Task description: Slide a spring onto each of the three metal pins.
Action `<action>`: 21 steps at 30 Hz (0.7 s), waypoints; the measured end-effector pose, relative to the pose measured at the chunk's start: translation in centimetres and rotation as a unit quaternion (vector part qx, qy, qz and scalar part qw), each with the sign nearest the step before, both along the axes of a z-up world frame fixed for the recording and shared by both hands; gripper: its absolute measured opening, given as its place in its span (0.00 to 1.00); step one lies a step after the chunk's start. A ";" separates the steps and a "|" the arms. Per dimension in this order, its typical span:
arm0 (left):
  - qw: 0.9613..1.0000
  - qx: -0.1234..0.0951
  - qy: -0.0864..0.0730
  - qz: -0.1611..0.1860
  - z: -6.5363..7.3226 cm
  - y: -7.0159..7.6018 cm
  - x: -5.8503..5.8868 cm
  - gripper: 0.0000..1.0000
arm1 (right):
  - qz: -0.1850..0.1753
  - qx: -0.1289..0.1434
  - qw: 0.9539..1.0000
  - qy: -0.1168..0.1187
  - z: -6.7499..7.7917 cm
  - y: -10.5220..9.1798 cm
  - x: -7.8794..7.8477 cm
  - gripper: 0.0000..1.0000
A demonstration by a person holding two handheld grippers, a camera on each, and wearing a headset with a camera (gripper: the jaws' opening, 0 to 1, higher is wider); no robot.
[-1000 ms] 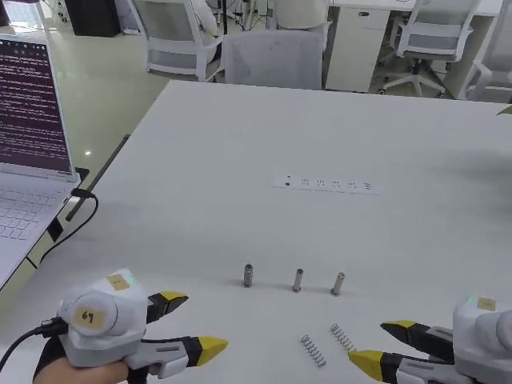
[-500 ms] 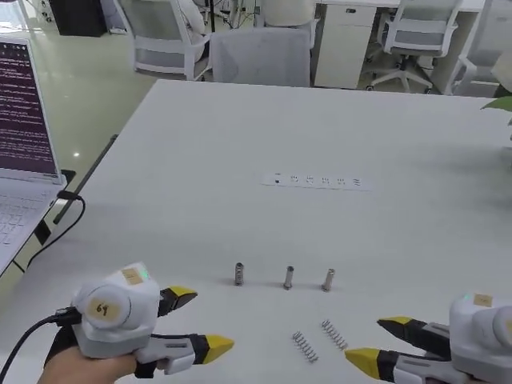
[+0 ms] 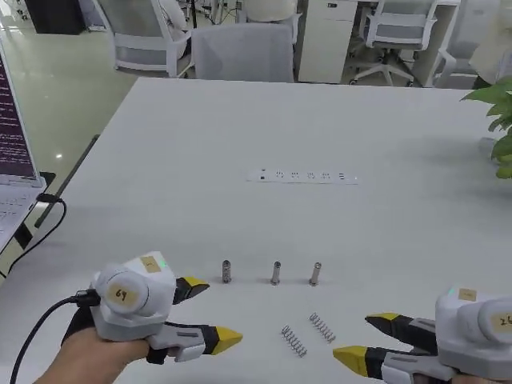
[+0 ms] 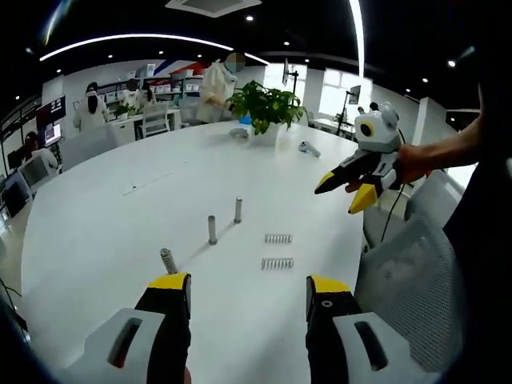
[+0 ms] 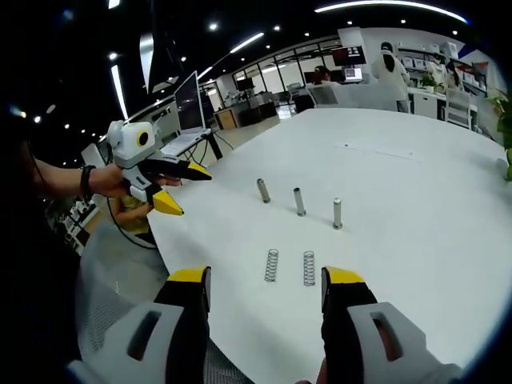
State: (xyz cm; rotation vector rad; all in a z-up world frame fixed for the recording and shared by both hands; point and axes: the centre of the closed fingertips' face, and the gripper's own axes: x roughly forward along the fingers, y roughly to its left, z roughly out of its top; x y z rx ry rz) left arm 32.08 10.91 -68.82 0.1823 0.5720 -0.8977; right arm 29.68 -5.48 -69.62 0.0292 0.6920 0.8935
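Three metal pins stand in a row on the white table: the left pin wears a spring, the middle pin and right pin are bare. Two loose springs lie in front of them. My left gripper is open and empty, near the table's front, left of the springs. My right gripper is open and empty just right of them. In the left gripper view the sprung pin is nearest. The right gripper view has both springs just ahead of its open jaws.
A socket strip is set into the table behind the pins. A laptop and a black cable sit at the left edge. Office chairs stand beyond the far edge, a plant at the right.
The head camera has panned right. My left gripper has moved right, closer to the sprung pin. The right gripper, pins and springs have kept their places.
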 end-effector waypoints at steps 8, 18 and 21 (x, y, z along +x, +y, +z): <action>0.999 0.014 -0.004 -0.036 -0.2 -1.7 0.6 0.53 | -0.006 0.004 1.000 0.000 0.2 -0.4 -0.1 0.54; 0.996 0.031 -0.008 -0.078 -0.5 -3.6 1.2 0.53 | -0.007 0.006 1.000 0.001 0.1 -0.5 -0.4 0.53; 0.995 0.036 -0.008 -0.092 -0.7 -4.3 1.2 0.52 | -0.009 0.007 1.000 0.003 0.1 -0.6 -0.5 0.53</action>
